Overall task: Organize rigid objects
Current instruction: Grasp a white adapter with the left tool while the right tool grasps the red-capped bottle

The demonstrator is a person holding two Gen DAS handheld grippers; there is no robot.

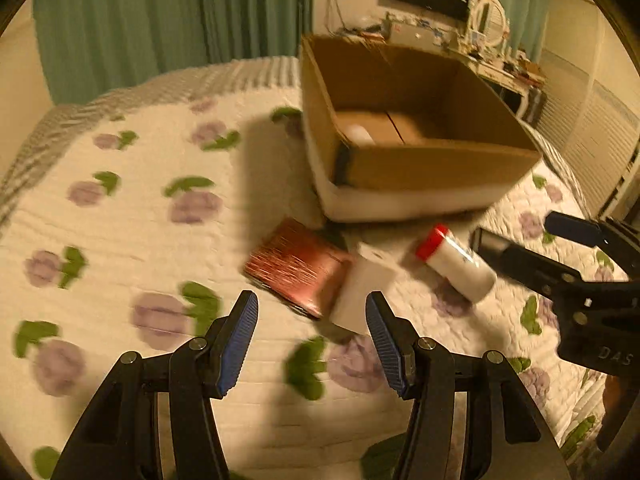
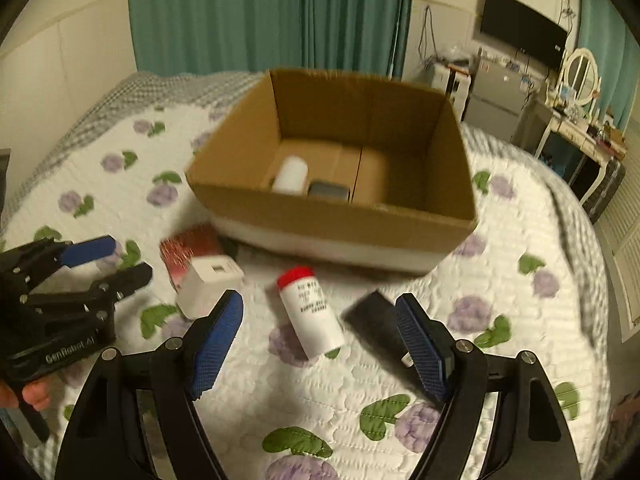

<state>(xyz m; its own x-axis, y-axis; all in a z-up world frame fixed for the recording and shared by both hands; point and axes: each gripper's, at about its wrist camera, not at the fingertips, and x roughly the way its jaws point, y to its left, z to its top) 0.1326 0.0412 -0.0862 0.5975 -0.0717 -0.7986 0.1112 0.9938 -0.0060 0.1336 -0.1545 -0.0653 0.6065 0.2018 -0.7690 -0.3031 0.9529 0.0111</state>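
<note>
An open cardboard box (image 2: pixel 336 220) (image 1: pixel 440 164) stands on the bed and holds a white cylinder (image 2: pixel 291 175) and a grey object (image 2: pixel 328 191). In front of it lie a red box (image 1: pixel 296 270) (image 2: pixel 188 250), a white cube (image 1: pixel 362 288) (image 2: pixel 210 284), a white bottle with a red cap (image 2: pixel 310 312) (image 1: pixel 456 262) and a black object (image 2: pixel 372 318). My left gripper (image 1: pixel 312 304) is open above the red box and cube. My right gripper (image 2: pixel 320 308) is open above the bottle; it also shows in the left wrist view (image 1: pixel 532 236).
The bed has a white quilt with purple flowers (image 2: pixel 520 300). Green curtains (image 2: pixel 260 16) hang behind. A dressing table with a mirror (image 2: pixel 580 80) and a wall screen (image 2: pixel 520 32) stand at the right.
</note>
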